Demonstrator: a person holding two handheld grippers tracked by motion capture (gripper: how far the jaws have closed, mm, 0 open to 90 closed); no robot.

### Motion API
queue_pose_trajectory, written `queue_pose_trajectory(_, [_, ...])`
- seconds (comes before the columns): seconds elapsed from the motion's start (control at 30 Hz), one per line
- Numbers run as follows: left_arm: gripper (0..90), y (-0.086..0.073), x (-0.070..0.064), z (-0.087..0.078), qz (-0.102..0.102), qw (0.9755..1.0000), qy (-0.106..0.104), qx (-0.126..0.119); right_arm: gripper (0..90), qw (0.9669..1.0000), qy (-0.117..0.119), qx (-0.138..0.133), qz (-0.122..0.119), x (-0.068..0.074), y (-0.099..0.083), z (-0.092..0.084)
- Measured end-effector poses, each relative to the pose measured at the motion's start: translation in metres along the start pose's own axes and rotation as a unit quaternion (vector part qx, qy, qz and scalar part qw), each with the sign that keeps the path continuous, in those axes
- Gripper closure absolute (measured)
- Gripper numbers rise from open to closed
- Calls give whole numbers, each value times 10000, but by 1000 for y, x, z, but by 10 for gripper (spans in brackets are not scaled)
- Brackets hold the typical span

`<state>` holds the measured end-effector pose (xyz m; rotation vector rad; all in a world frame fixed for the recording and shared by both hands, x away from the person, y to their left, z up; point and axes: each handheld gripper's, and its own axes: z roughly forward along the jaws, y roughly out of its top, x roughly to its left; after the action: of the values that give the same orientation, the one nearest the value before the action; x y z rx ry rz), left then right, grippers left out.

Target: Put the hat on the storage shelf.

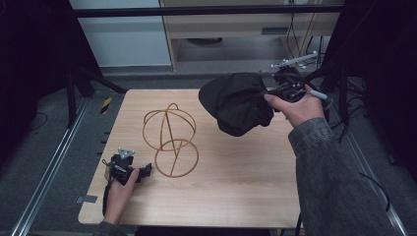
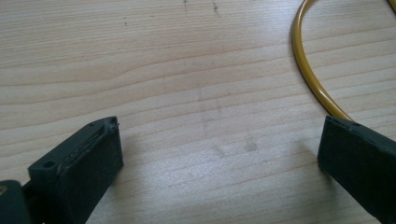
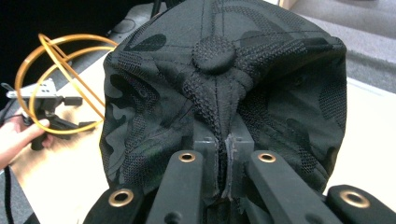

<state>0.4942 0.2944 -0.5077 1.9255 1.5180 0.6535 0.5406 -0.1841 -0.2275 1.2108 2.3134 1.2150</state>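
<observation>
At the upper right of the high view, the right hand-held gripper (image 1: 275, 91) is clamped on a fold of the black cap (image 1: 236, 102), holding it above the wooden surface (image 1: 236, 196). At lower left, the left hand-held gripper (image 1: 145, 170) rests with jaws spread wide, just beside the yellow wire stand (image 1: 169, 139).

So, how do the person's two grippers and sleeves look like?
Both grippers are black. The left gripper carries a grey three-cornered plate and a black cable; its jaws are flat blocks. The right gripper has a pale plate and brass-coloured rivets on its linkage. The right sleeve is grey knit.
</observation>
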Motion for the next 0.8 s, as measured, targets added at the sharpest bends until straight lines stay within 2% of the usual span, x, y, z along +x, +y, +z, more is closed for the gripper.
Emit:
queue_pose_trajectory(0.57, [0, 0, 2, 0, -14, 10000, 14, 1, 865, 9991, 141, -240, -309, 30, 34, -18])
queue_pose_trajectory(0.8, [0, 0, 2, 0, -15, 10000, 14, 0, 865, 9976, 292, -365, -515, 50, 48, -22])
